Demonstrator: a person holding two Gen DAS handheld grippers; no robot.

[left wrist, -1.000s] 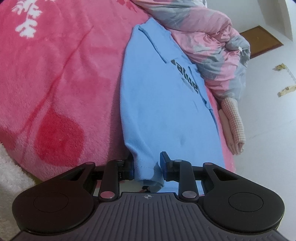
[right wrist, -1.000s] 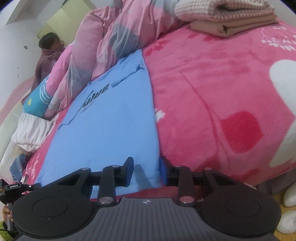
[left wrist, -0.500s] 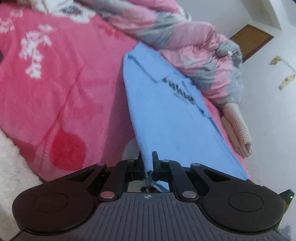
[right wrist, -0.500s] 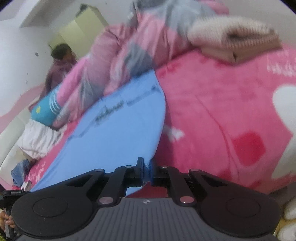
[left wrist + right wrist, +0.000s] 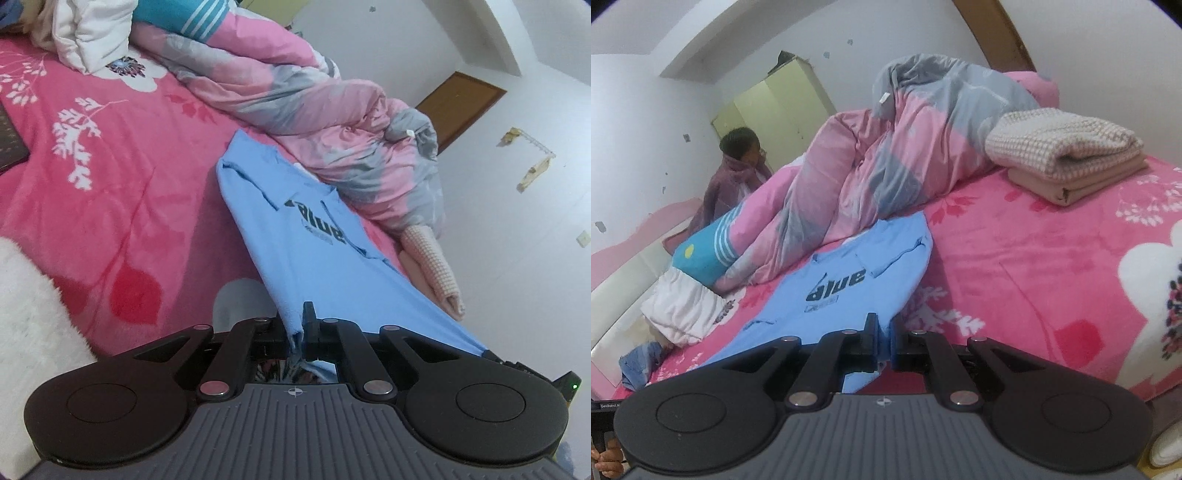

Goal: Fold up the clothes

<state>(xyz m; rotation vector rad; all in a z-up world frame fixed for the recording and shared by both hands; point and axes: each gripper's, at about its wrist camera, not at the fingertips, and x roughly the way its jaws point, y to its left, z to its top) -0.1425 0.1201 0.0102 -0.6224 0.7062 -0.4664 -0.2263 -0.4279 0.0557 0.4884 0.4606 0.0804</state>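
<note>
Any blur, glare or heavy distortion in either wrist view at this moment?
Left wrist view: sharp, soft even light, no glare; fisheye bends the wall edges, and the blue T-shirt casts a faint shadow on the pink blanket. Right wrist view: slightly softer, print still readable, door frame curved.

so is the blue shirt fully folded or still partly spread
Partly spread: the shirt lies long on the bed, sides folded in, its near hem pinched by the left gripper and right gripper.

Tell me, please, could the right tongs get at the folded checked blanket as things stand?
Probably not yet: the right tongs are shut on the blue shirt, as are the left tongs. The checked blanket lies uncovered farther along the bed.
</note>
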